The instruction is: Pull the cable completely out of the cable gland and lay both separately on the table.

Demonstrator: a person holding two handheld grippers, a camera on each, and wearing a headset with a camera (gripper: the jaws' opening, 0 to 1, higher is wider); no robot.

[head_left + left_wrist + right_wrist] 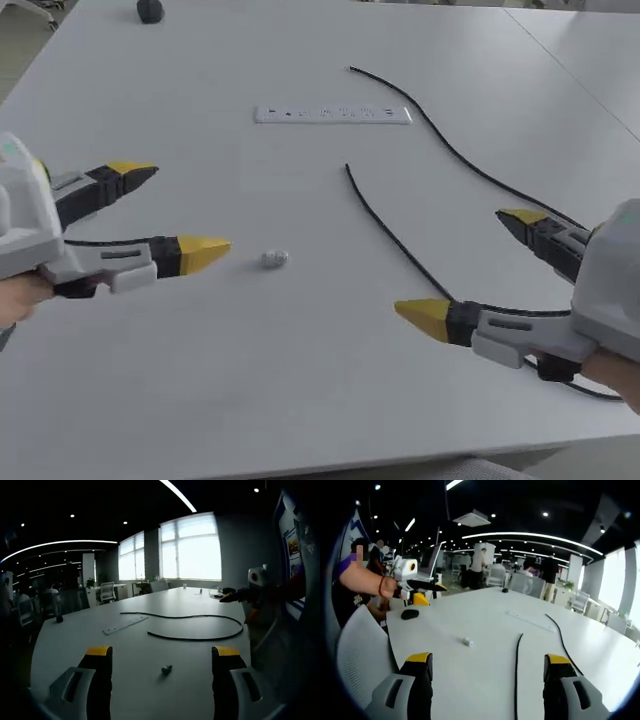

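**Q:** Where do the task's things lie?
**A:** In the head view, the cable gland [274,259], a small pale piece, rests on the white table [300,390] just left of the frame's centre. The black cable [400,244] lies apart from it, to its right. One strand runs from the centre toward the lower right, and another curves from the upper centre toward the right edge. In the left gripper view the two strands join in a loop.

**Q:** How do the grippers stand?
**A:** The left gripper [188,210] hangs at the left edge, jaws spread wide and holding nothing. The gland lies just right of its lower yellow tip. The right gripper [450,262] sits at the lower right, jaws likewise spread and empty, with the cable crossing the gap between its tips in the picture.

**Q:** What else is on the table?
**A:** A white strip [332,114] lies above centre, and a dark round object [150,10] sits at the upper left.
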